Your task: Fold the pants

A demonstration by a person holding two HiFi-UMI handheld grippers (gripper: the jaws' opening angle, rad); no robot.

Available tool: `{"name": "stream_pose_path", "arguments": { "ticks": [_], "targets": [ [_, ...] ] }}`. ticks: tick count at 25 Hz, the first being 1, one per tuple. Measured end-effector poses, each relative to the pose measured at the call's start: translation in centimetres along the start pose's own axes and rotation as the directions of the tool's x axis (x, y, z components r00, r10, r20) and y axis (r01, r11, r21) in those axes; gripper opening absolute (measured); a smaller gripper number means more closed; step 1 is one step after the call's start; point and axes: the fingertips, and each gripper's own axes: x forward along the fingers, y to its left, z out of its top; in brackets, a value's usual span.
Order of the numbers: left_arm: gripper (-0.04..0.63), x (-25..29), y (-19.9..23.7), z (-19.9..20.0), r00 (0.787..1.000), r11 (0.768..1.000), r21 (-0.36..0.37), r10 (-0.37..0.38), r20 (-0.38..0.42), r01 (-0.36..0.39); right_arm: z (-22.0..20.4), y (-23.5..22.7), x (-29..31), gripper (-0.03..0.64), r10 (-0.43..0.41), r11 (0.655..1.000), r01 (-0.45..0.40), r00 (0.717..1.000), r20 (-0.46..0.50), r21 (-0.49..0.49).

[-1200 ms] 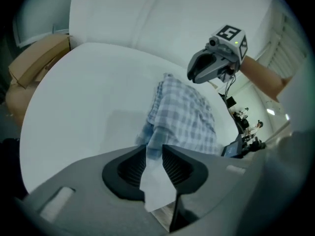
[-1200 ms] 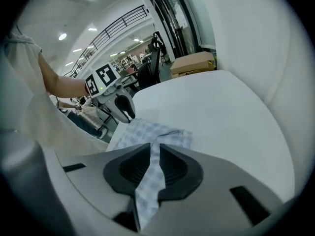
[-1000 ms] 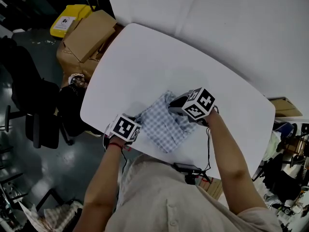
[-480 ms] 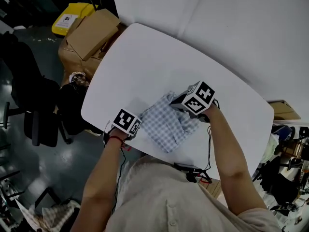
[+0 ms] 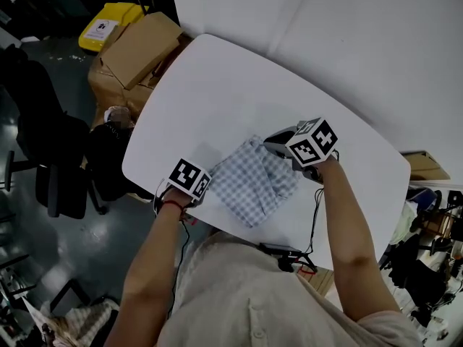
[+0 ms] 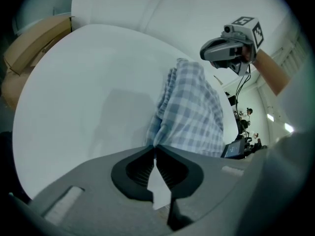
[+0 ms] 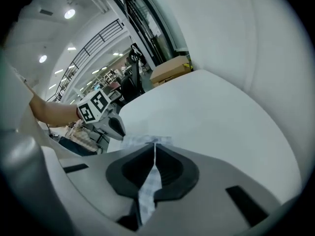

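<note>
Blue-and-white checked pants lie bunched on the white table, near its front edge. My left gripper holds their near left edge. In the left gripper view its jaws have just closed and my left gripper is shut on the pants. My right gripper is at the far right corner of the cloth. The right gripper view shows my right gripper shut on the pants, with checked fabric running between the jaws.
Cardboard boxes and a yellow bin stand on the floor beyond the table's left end. A black chair is on the left. A black device with cables hangs at the table's near edge. A white wall runs behind.
My right gripper has moved right and slightly up, drawing the pants' far corner with it, and the cloth now lies more spread out. The left gripper stayed in place.
</note>
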Motion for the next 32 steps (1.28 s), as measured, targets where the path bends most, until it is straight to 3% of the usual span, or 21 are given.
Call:
{"name": "stream_pose_path", "arguments": {
  "ticks": [6, 7, 10, 15, 19, 23, 28, 32],
  "targets": [
    [0.021, 0.3, -0.2, 0.1, 1.0, 1.0, -0.001, -0.004, -0.016, 0.004, -1.5, 1.0, 3.1, 0.02, -0.001, 1.0, -0.001, 0.987, -0.16, -0.014],
    [0.021, 0.3, -0.2, 0.1, 1.0, 1.0, -0.003, -0.007, -0.017, 0.006, -1.3, 1.9, 3.5, 0.027, 0.002, 1.0, -0.007, 0.986, -0.167, -0.028],
    [0.021, 0.3, 0.0, 0.1, 1.0, 1.0, -0.008, -0.011, -0.023, 0.01, -0.7, 3.9, 4.5, 0.128, -0.021, 0.997, 0.008, 0.985, -0.169, -0.078],
    [0.021, 0.4, 0.0, 0.1, 1.0, 1.0, -0.013, -0.014, -0.027, 0.014, -0.7, 3.5, 5.0, 0.137, -0.026, 0.999, 0.019, 0.989, -0.144, -0.047],
    [0.021, 0.4, -0.1, 0.1, 0.999, 1.0, -0.014, -0.019, -0.026, 0.018, -1.6, 2.6, 4.6, 0.051, 0.012, 0.999, -0.006, 0.994, -0.113, 0.053],
    [0.021, 0.5, 0.0, 0.2, 0.999, 1.0, -0.009, -0.016, -0.033, 0.015, -2.3, 2.5, 5.2, 0.049, 0.068, 0.988, -0.056, 0.994, -0.083, 0.141],
    [0.021, 0.4, -0.2, 0.1, 0.999, 1.0, -0.012, -0.029, -0.038, 0.029, -2.5, 2.8, 5.2, 0.02, 0.095, 0.988, -0.08, 0.989, -0.112, 0.129],
    [0.021, -0.7, -0.5, 0.2, 0.996, 0.996, -0.027, -0.089, -0.011, 0.088, -0.9, 1.3, 2.2, 0.018, 0.093, 0.988, -0.078, 0.99, -0.108, 0.137]
  ]
}}
